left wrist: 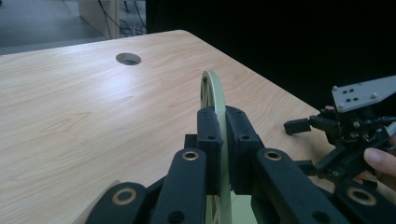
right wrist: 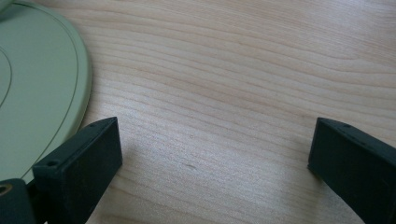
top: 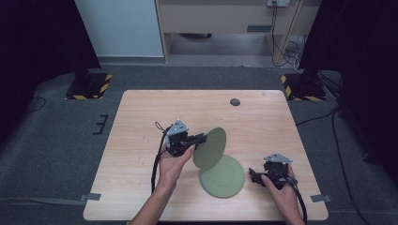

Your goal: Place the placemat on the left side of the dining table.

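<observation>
Upper green plate [top: 210, 148] is pinched at its rim in the left gripper [top: 199, 138], tilted clear of the lower plate [top: 222, 176] on the worktop [top: 141, 140]; setting-down is left, right gripper [top: 252, 176] fingers released.

Each hand-held gripper is a black device of chunky linked bars. The left gripper [top: 202, 138] carries a grey three-cornered plate [top: 178, 127] dotted with small screws on top, and a black cable [top: 155, 166] trails from it along the bare forearm. Its black rectangular jaw pads [left wrist: 209, 140] sit on arms with brass-ringed pivot holes [left wrist: 190, 155]. The right gripper [top: 252, 175] has the same grey plate and black cable, and blocky matte pads [right wrist: 84, 163] with small screw holes.
</observation>
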Action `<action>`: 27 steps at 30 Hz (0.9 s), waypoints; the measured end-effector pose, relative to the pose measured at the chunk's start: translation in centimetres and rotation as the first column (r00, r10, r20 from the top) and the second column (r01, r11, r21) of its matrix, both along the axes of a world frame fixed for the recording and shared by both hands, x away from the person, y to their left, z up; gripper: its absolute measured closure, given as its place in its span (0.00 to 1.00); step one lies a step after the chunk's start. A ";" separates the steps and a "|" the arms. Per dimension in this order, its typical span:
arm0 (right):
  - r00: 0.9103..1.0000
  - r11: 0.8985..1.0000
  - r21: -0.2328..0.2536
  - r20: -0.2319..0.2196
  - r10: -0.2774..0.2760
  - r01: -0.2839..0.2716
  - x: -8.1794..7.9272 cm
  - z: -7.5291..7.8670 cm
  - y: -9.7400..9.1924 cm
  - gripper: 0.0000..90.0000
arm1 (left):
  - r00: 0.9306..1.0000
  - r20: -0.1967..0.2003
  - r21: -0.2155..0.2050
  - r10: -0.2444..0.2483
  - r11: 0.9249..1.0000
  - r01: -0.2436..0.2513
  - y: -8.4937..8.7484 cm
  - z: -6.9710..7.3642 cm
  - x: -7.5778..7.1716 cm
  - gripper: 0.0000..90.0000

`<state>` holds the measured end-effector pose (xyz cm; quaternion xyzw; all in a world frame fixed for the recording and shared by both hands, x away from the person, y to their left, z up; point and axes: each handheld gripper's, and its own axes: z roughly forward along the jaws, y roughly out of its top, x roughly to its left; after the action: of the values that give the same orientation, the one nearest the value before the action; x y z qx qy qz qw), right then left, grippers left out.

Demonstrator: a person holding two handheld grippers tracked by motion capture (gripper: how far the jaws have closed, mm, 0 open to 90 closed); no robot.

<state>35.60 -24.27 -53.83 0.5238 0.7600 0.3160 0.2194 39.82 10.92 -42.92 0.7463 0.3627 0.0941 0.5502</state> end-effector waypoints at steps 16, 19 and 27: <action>1.000 1.000 0.001 -0.005 -0.011 0.011 0.0 0.0 0.0 0.02 | 0.997 -0.005 -0.029 0.076 0.997 -0.076 2.7 0.1 0.8 0.95; 1.000 1.000 0.001 -0.005 -0.011 0.011 0.0 0.0 0.0 0.02 | 0.997 -0.007 -0.042 0.082 0.996 -0.083 3.2 0.2 0.8 0.95; 1.000 1.000 0.001 -0.005 -0.011 0.011 0.0 0.0 0.0 0.02 | 0.995 -0.007 -0.055 0.097 0.994 -0.097 3.9 0.4 0.9 0.95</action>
<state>35.62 -24.24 -53.85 0.5290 0.7575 0.3137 0.2190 40.75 14.79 -42.57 0.7124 0.4022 0.1091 0.5646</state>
